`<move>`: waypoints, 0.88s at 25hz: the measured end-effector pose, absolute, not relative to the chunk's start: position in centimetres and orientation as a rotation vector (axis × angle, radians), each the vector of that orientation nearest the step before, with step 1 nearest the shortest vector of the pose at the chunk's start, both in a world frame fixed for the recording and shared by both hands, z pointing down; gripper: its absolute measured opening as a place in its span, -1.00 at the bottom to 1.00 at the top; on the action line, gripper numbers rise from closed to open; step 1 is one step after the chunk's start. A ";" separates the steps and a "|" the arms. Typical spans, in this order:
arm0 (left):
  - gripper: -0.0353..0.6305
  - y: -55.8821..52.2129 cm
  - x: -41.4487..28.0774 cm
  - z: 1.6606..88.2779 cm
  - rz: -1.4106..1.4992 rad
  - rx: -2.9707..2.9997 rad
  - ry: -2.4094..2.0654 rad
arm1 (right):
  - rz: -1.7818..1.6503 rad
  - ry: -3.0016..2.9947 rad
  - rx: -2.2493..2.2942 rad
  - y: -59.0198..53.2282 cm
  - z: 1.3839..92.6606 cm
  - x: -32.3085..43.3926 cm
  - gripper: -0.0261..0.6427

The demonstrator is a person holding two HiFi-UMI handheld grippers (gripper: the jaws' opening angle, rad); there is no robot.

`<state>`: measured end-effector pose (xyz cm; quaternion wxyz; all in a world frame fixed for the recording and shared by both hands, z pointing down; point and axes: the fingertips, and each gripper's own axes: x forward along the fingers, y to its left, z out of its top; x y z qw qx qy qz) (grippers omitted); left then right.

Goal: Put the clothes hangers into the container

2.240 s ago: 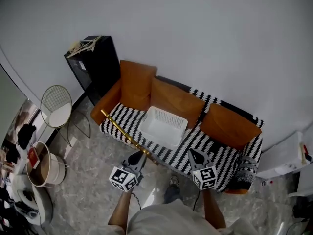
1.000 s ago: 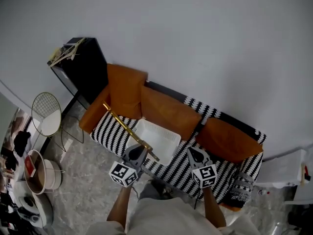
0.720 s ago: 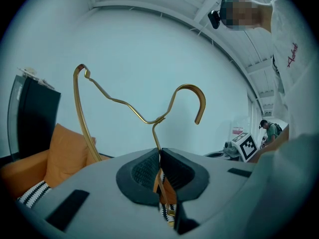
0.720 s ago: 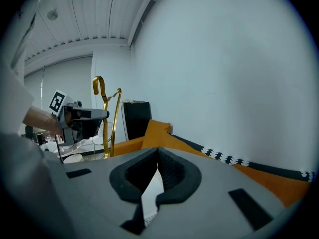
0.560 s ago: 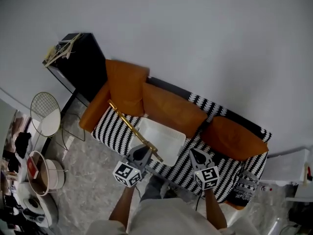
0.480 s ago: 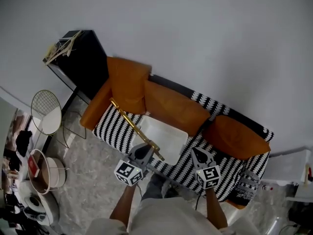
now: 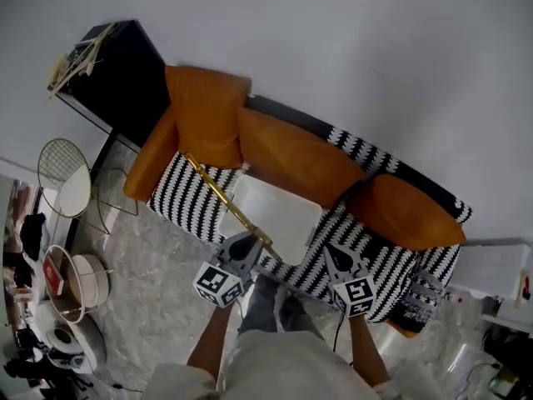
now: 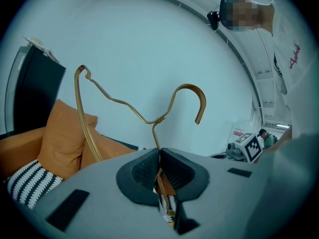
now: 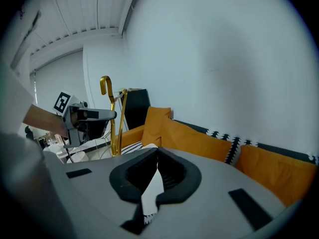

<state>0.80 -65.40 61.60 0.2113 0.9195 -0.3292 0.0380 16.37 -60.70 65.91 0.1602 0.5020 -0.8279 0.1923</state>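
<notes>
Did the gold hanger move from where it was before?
Yes. The hanger, held in the left gripper, has come closer to the white basket; it now crosses the basket's left edge.

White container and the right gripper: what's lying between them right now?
Only a narrow stretch of the striped sofa cover lies between the white container and the right gripper; the head view shows it.

Container (image 7: 279, 219) sat on the sofa (image 7: 185, 205) seat, cushions (image 7: 291, 161) behind it; hanger (image 7: 218, 194) reached over the seat along the container's left side; cabinet (image 7: 117, 73) stood left of the sofa, chair (image 7: 62, 186) before it.
</notes>
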 end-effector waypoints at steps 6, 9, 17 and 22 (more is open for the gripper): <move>-0.78 -65.5 0.4 65.7 0.145 2.488 -0.879 | 0.628 -2.313 1.398 -60.1 69.2 15.7 -0.83; -0.78 -65.0 0.4 67.5 0.159 2.454 -0.864 | 0.662 -2.293 1.381 -59.4 70.8 15.6 -0.83; -0.78 -64.2 1.2 72.4 0.189 2.381 -0.818 | 0.752 -2.235 1.353 -57.3 74.2 15.6 -0.83; -0.78 -64.7 1.9 75.0 0.200 2.345 -0.816 | 0.778 -2.199 1.344 -56.1 75.4 16.5 -0.83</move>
